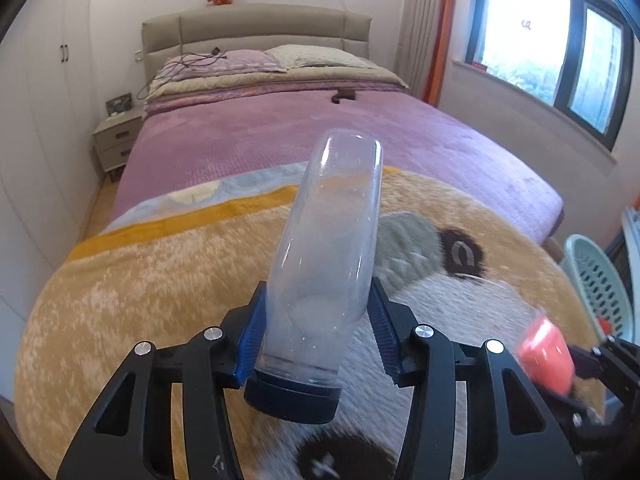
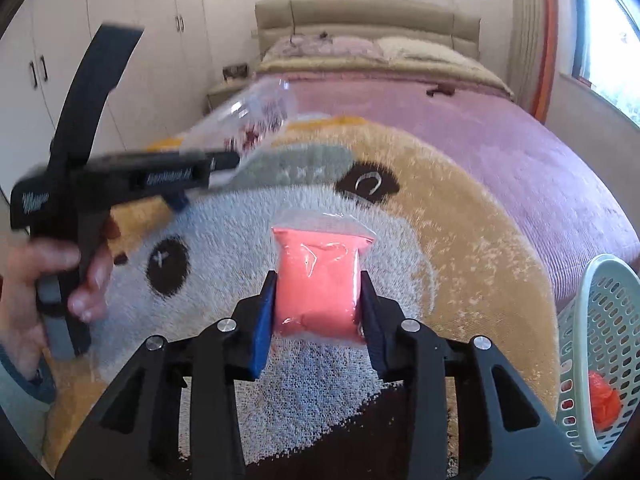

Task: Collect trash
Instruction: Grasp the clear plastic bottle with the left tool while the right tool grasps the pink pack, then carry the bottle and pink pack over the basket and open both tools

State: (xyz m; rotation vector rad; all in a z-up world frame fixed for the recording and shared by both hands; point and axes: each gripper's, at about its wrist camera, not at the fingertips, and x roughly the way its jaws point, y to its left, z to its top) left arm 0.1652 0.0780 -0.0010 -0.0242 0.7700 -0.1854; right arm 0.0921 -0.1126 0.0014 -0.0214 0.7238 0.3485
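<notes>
Only rightward, basket [image 2: 600, 320] holding orange trash [image 2: 604, 404]

Bedroom: bed [image 1: 320, 128] with padded beige headboard [image 1: 256, 28] sitting centre frame; white wardrobe [image 1: 48, 80] and nightstand [image 1: 116, 136] standing left; daylight streaming through dark-framed window [image 1: 548, 52] upper right

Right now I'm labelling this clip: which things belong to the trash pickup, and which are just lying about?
Part of the job:
clear plastic bottle, in the left claw
pink packet, in the right claw
slotted basket

Lying about:
animal-face blanket
pillows
black cable
nightstand
</notes>
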